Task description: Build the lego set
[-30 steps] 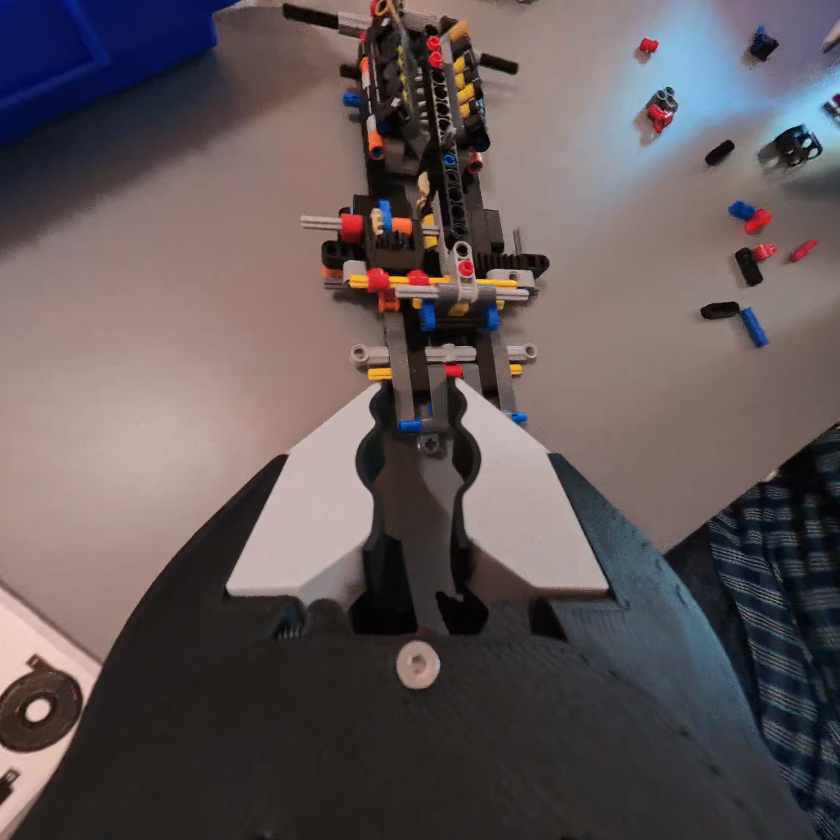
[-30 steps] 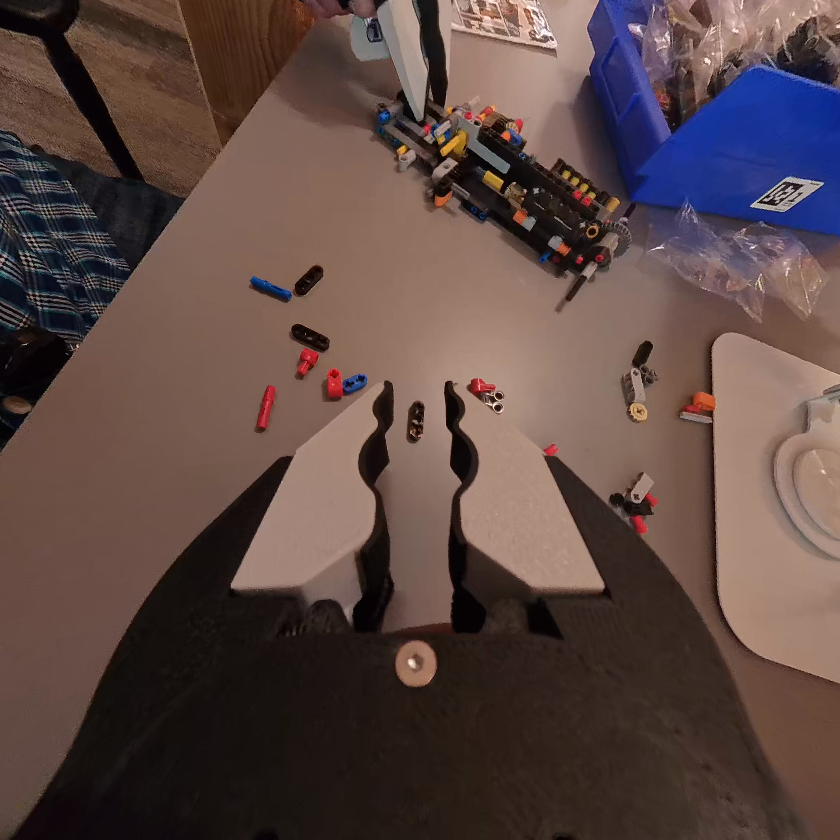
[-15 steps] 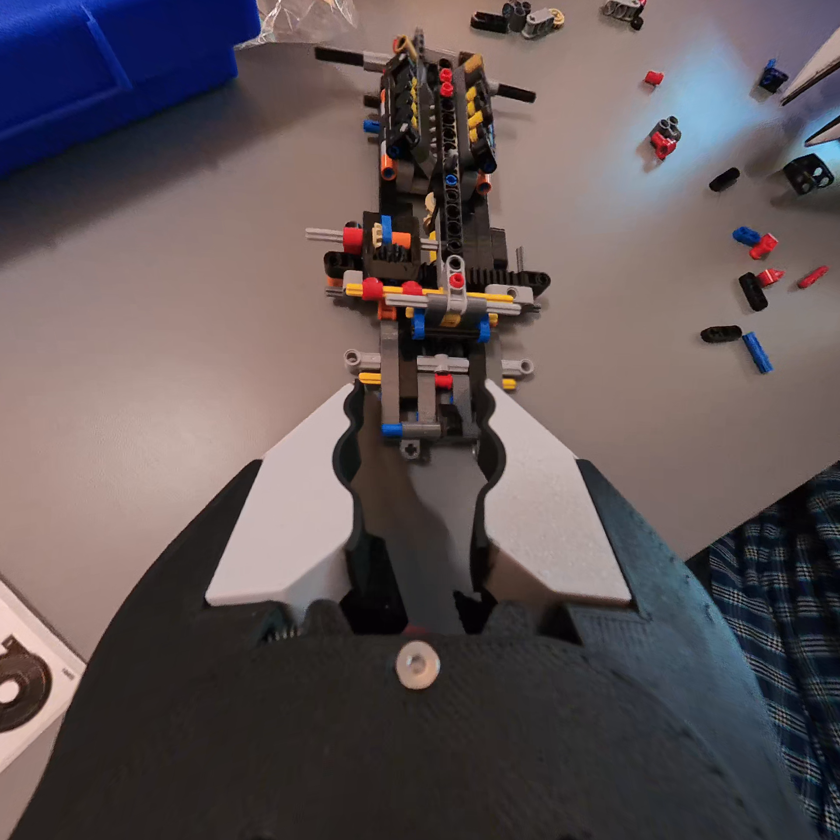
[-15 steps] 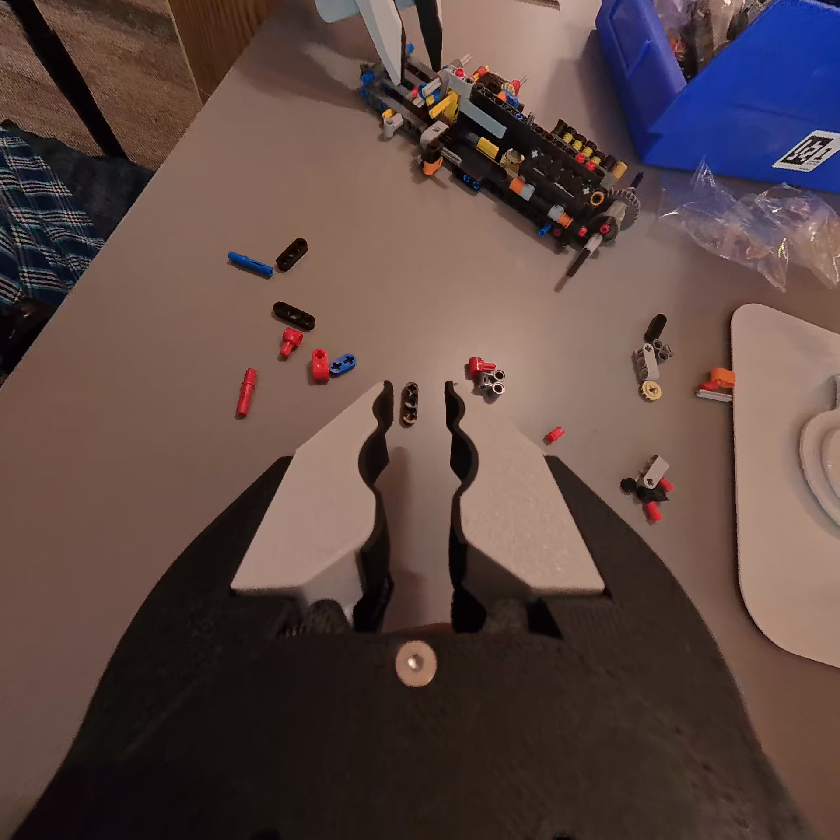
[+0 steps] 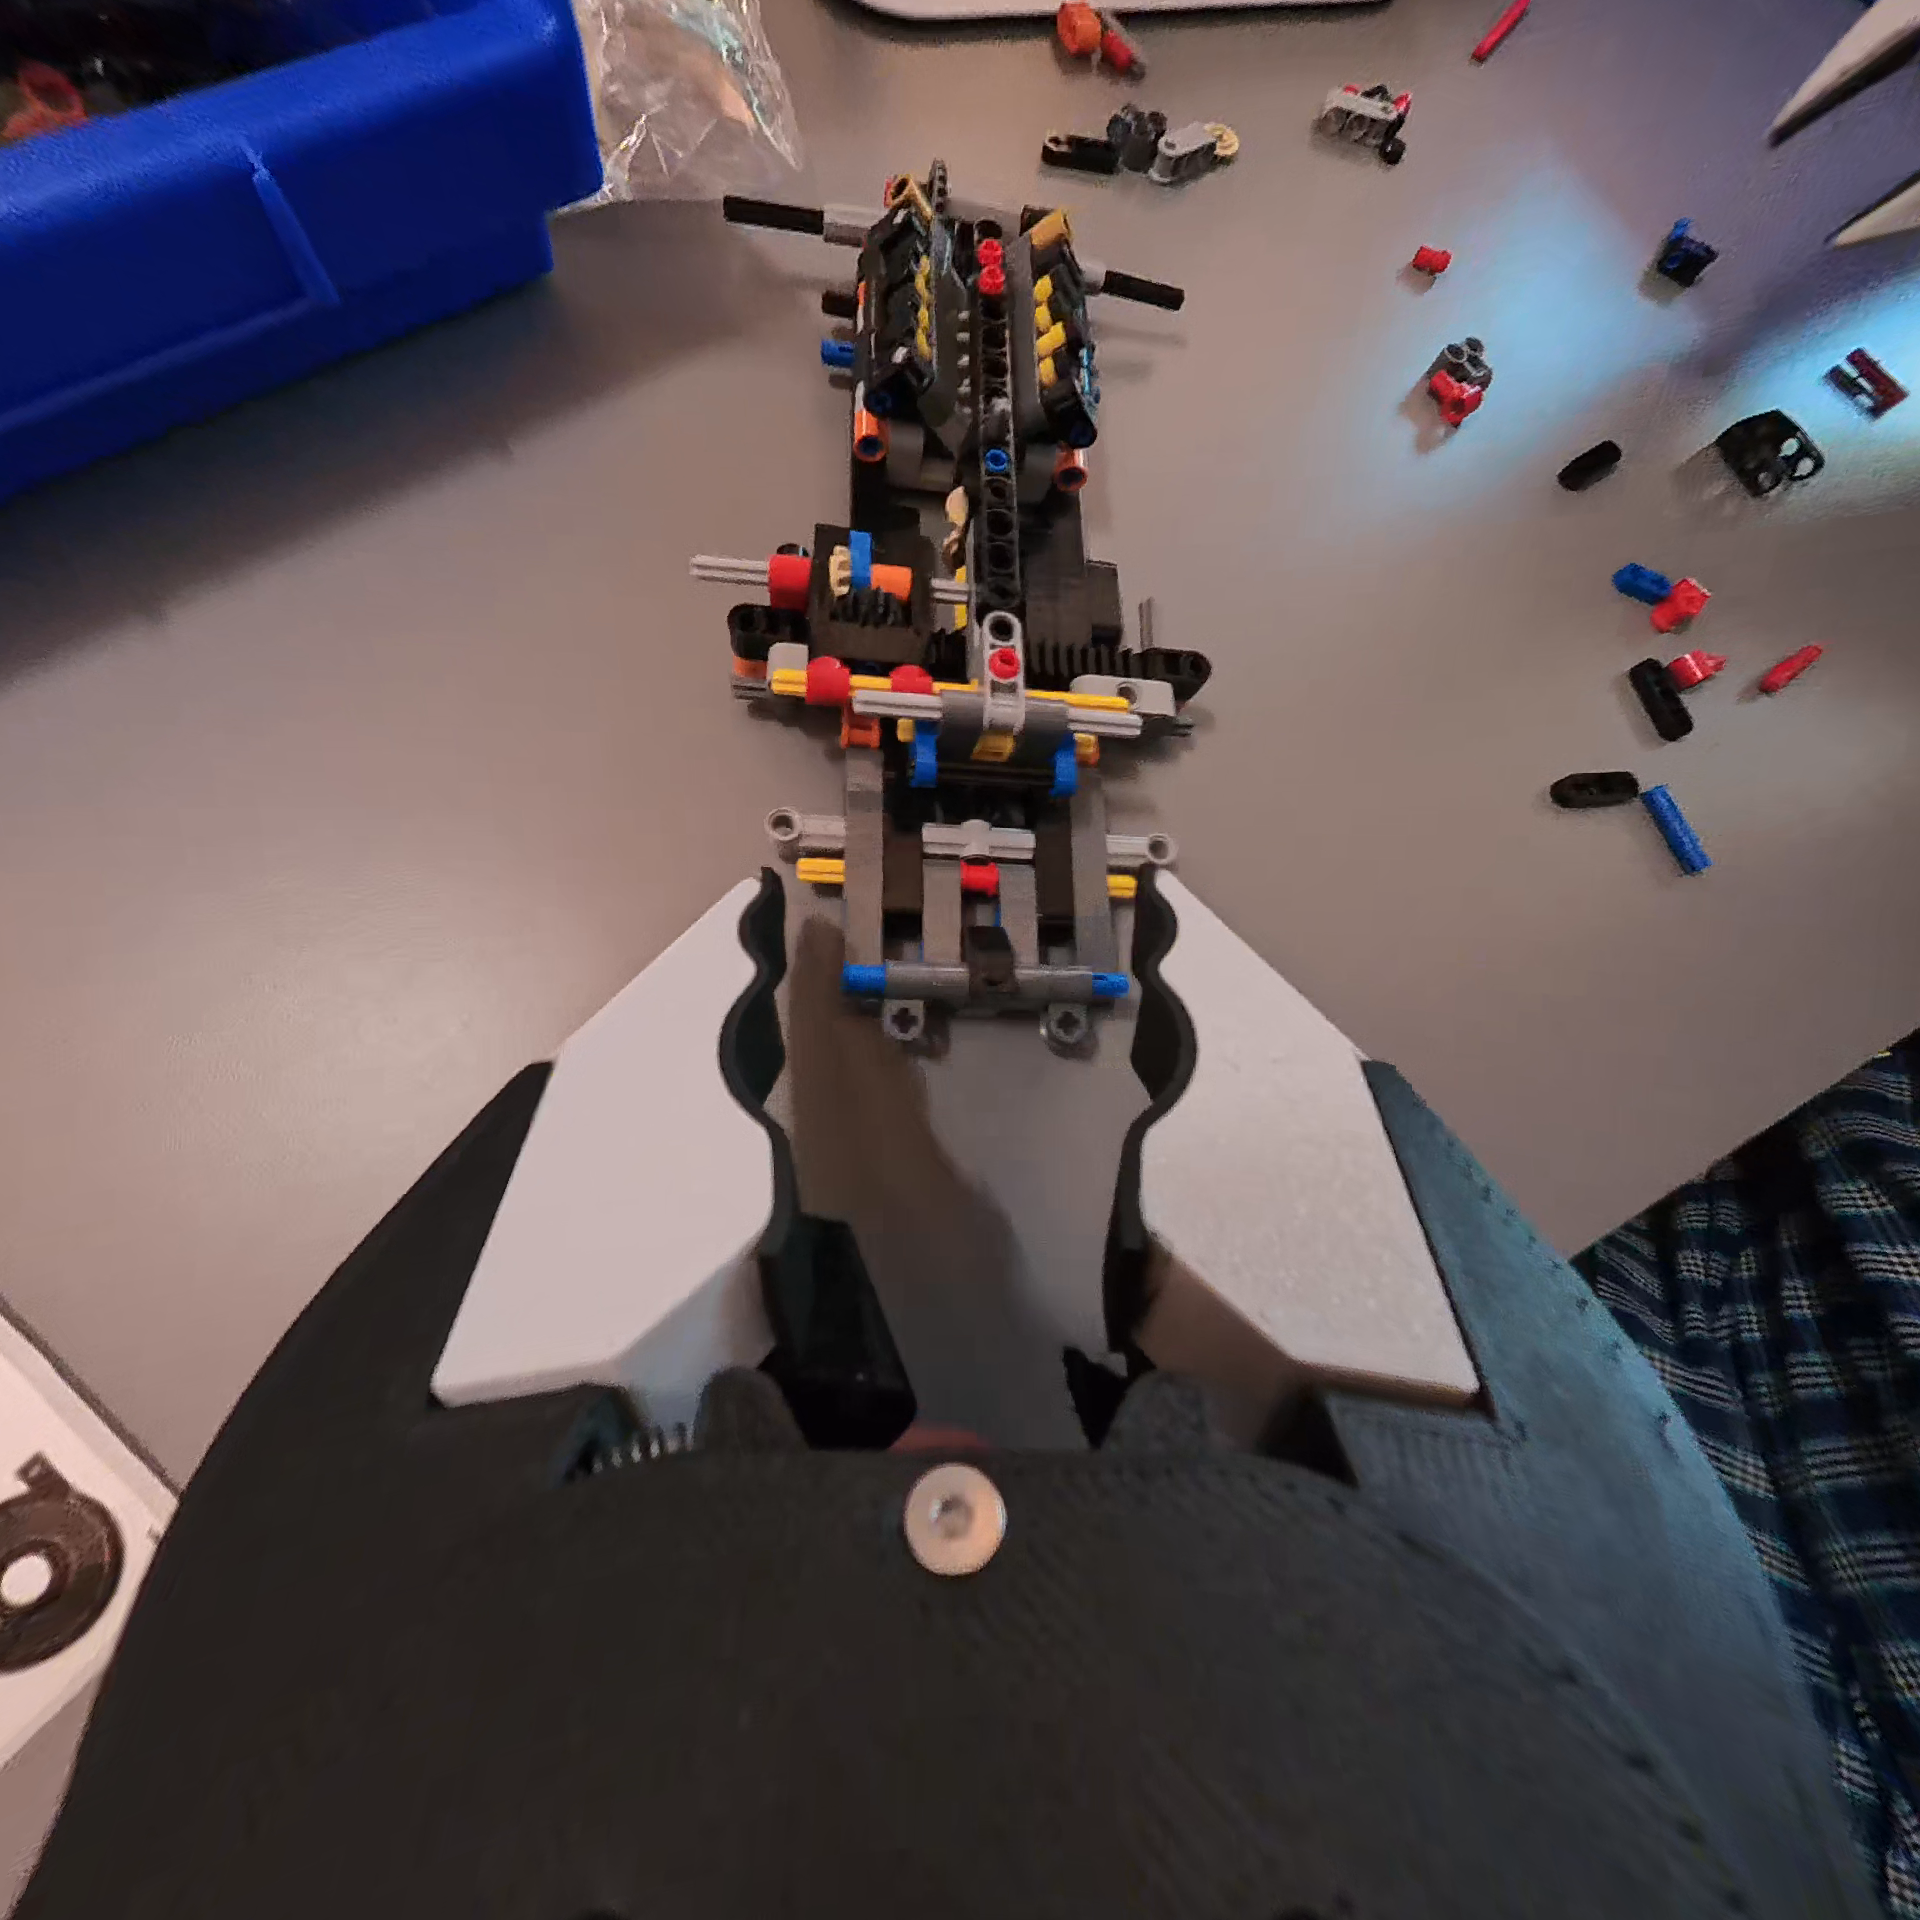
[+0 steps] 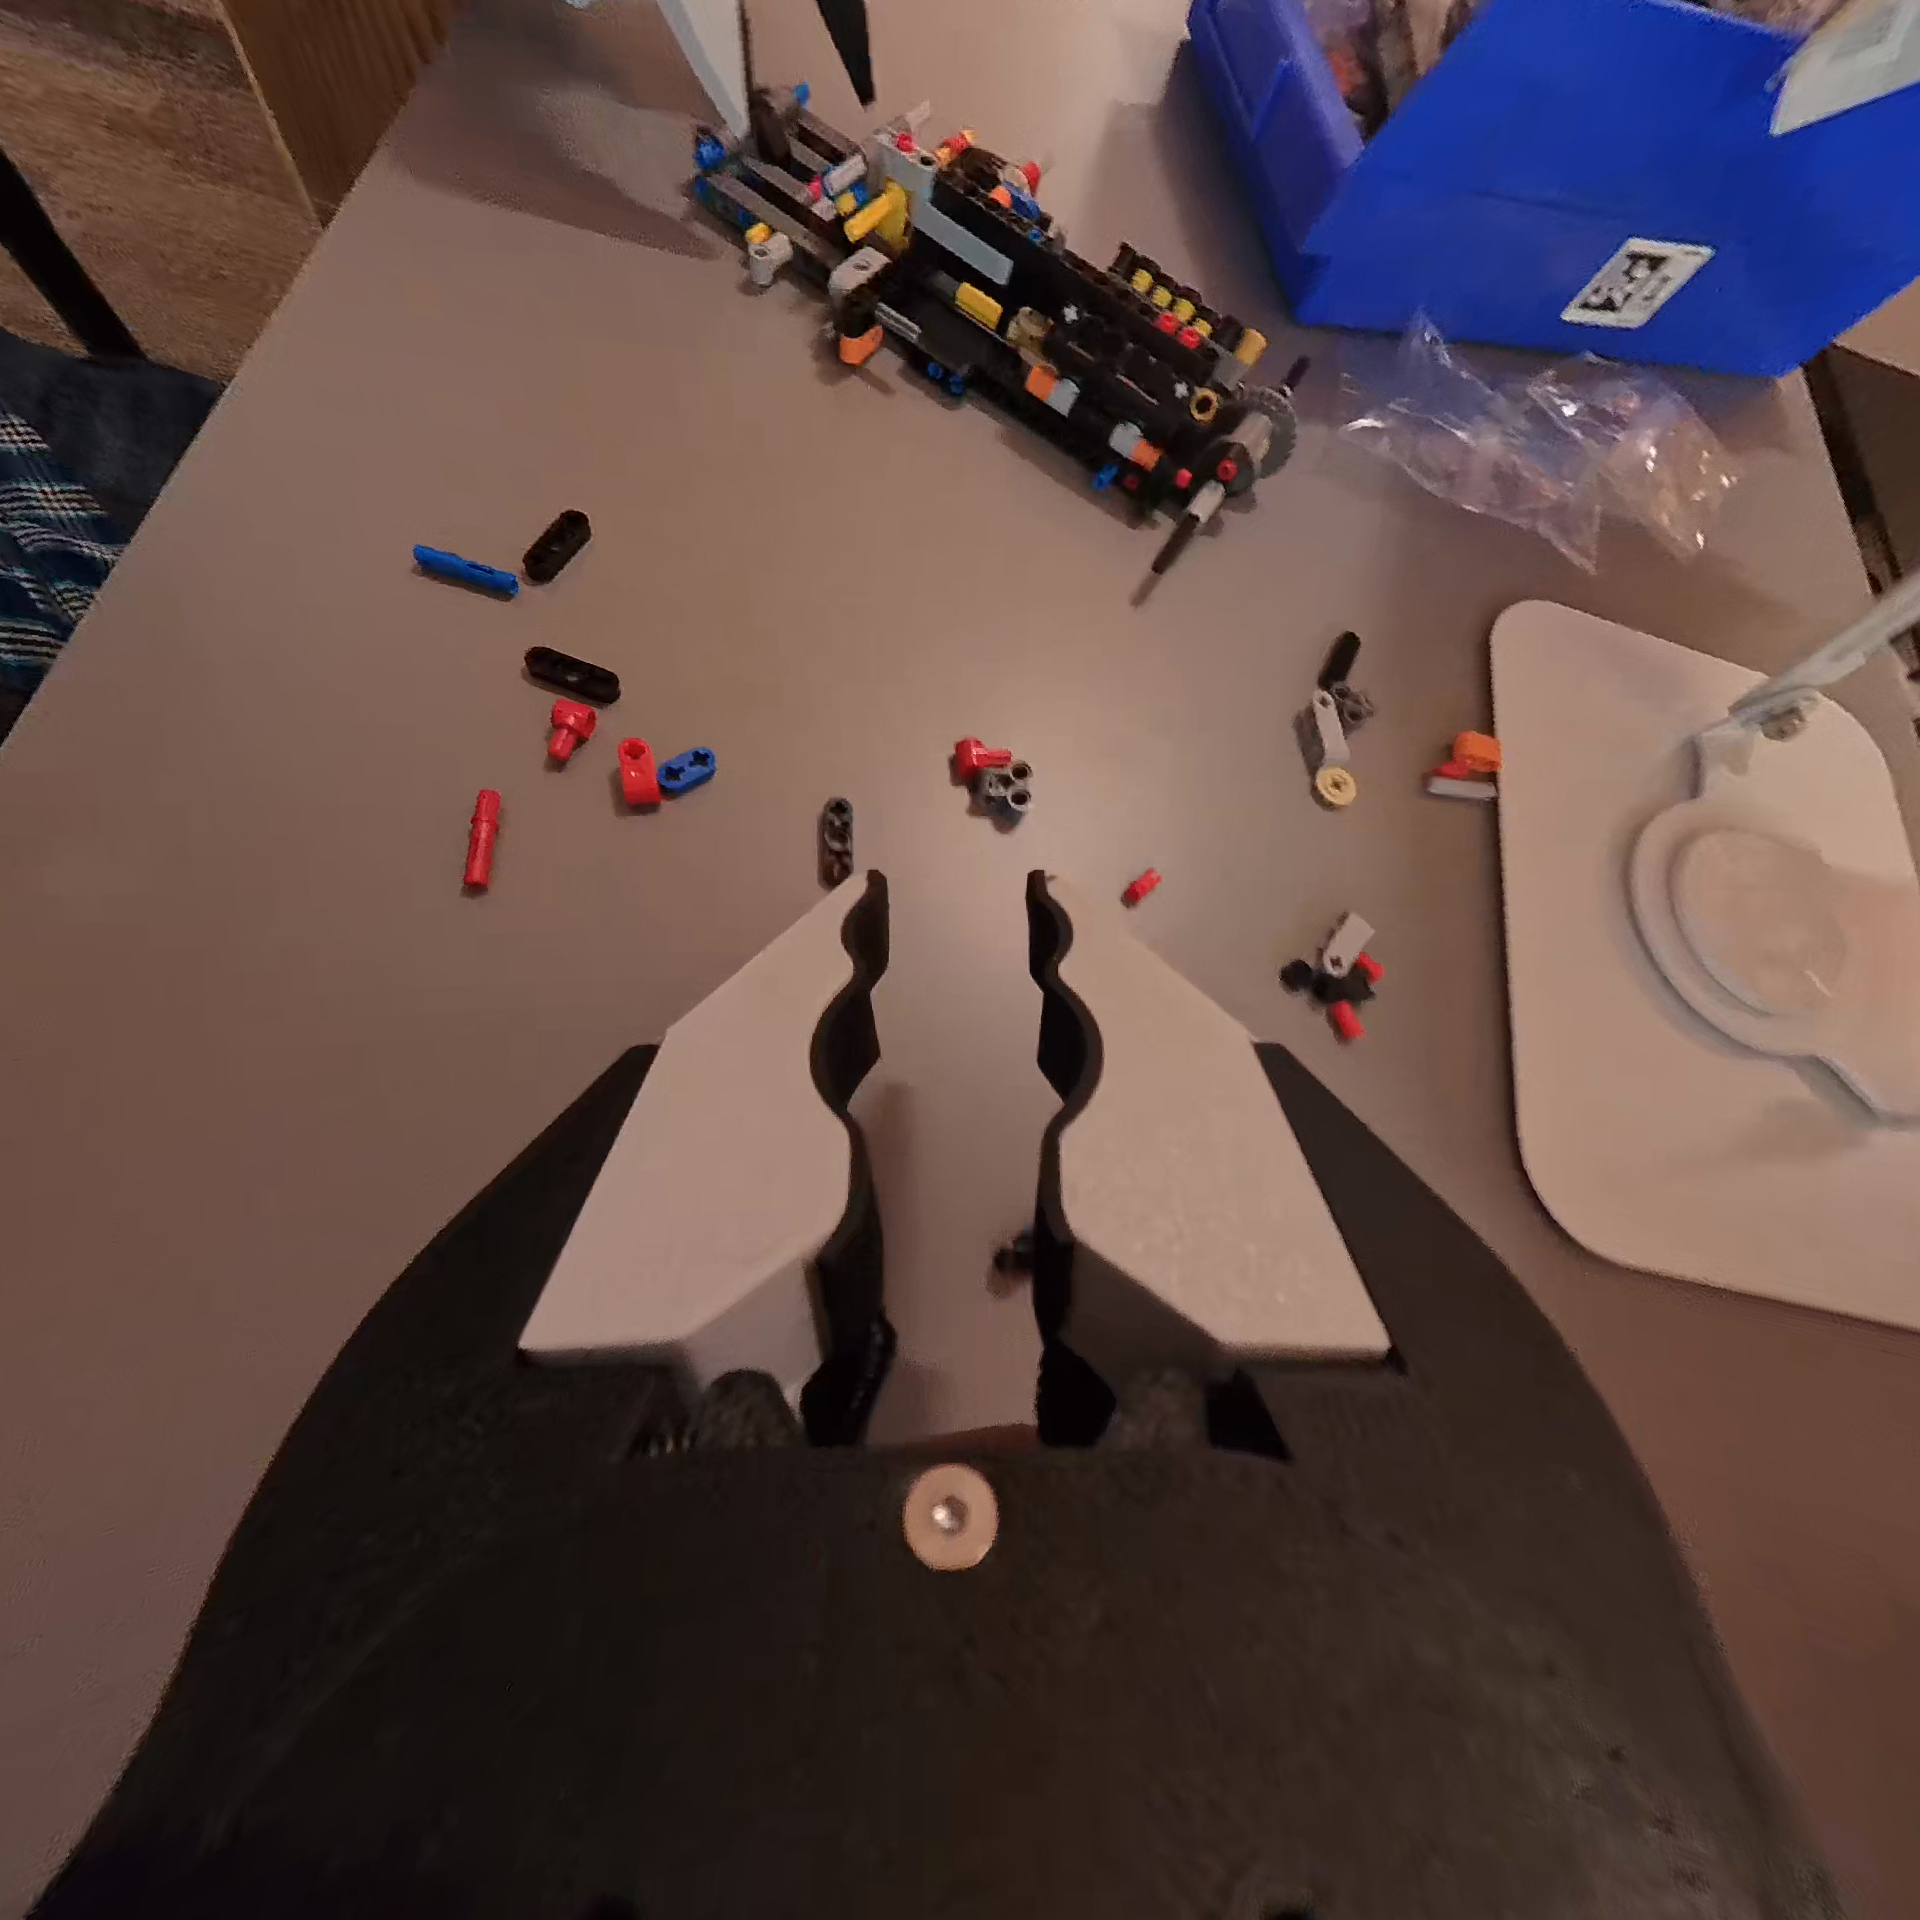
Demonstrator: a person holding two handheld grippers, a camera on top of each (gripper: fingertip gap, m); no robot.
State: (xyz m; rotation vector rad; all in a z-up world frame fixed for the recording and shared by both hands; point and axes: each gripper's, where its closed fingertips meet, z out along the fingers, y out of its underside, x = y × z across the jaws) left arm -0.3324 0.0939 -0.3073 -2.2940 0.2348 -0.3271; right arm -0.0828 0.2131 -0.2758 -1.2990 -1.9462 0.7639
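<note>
Your table (image 6: 727, 540) is grey and runs out of frame on every side in both views. The blue bin (image 6: 1621, 197) at its far side is cut off at the top edge in the right wrist view; its contents are too dark and blurred to identify. A clear plastic bag (image 6: 1527, 457) lies crumpled just beside the bin. The white base (image 6: 1621, 1101) at the right edge is cropped, and what stands on it cannot be made out.

The lego chassis (image 5: 977, 582) lies flat on the table. In your left wrist view its long axis runs straight away from the camera, the grey framed end nearest you and the black axle end pointing toward the bin. In your right wrist view the lego chassis (image 6: 987, 301) lies diagonally, from far left to nearer right.

Your left tool (image 5: 951, 914) is spread wide, its fingers standing either side of the near end of the chassis; whether they touch it cannot be told. Your right tool (image 6: 956, 883) hovers over bare table with a clear gap between its fingers, gripping nothing. A small black beam (image 6: 836, 840) lies just beyond its left fingertip.

Loose pieces in red, blue, black and grey lie scattered on the table, well apart from the chassis; their exact shapes are mostly too small to tell.
</note>
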